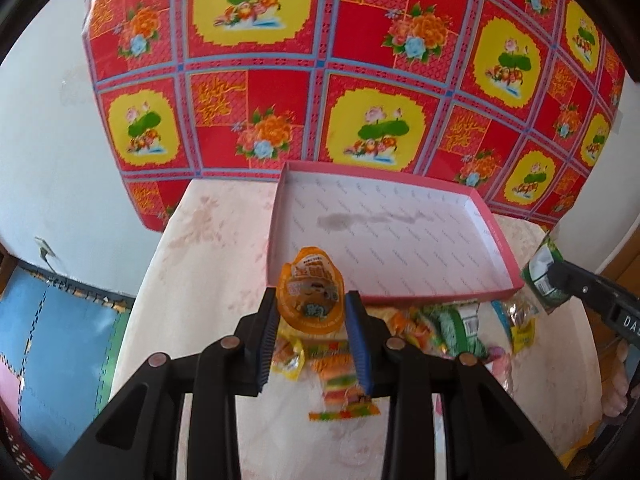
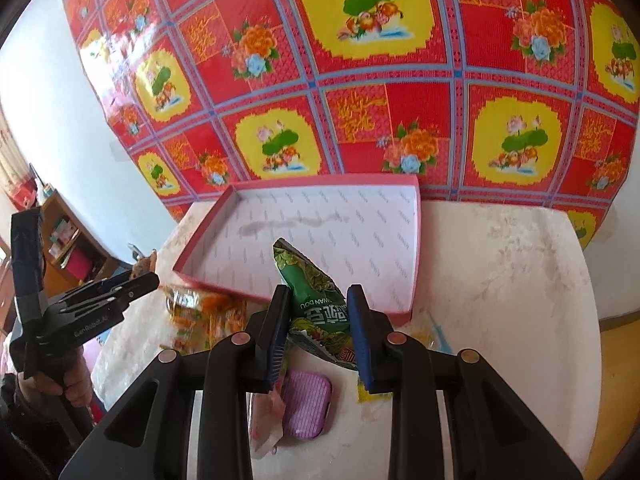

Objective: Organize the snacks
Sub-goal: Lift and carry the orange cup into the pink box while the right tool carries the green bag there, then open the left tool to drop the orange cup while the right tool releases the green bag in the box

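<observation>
Two grips: your left gripper (image 1: 312,312) pinches an orange jelly cup (image 1: 312,294), your right gripper (image 2: 318,316) a green pea packet (image 2: 316,292), seemingly lifted before the pink box (image 1: 496,240).

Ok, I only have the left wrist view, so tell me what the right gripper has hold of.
Observer: The right gripper is shut on a green crinkled foil snack packet lettered WAN DOU.
Operator: Now report what lies underneath it.
Observer: A purple ribbed plastic case lies on the white table, with a pale pink wrapper beside it.
</observation>
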Tool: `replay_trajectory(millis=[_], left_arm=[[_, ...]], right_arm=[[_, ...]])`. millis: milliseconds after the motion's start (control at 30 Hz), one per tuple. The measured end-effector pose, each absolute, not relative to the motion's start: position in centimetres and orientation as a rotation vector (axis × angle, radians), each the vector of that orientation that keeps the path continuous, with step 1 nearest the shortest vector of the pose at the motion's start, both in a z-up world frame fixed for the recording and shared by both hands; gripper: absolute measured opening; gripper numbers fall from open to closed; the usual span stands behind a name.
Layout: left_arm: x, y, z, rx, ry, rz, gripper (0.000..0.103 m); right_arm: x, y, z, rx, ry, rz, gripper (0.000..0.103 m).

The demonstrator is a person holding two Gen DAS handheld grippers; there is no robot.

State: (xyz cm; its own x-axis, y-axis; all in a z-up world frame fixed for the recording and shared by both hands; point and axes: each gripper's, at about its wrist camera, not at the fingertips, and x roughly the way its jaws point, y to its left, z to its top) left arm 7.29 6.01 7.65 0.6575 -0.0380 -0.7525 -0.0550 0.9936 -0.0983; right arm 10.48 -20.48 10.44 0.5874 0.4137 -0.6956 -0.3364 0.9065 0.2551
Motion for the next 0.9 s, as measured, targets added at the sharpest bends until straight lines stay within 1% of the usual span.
replay_trajectory(millis=[133, 467, 900], left_arm=[[9.0, 5.8, 7.6, -0.135, 0.866, -0.021, 0.034], [13.6, 3.9, 7.8, -0.084, 0.848, -0.058, 0.034], [19.5, 2.5, 5.0, -0.100, 0.890, -0.082, 0.035]], right_arm=[[11.9, -20.5, 11.0, 0.088, 0.823, 0.424, 0.030], [16.1, -20.1, 11.1, 0.068, 0.816, 0.371, 0.030], [20.6, -18.2, 7.5, -0.016, 0.820, 0.307, 0.030]])
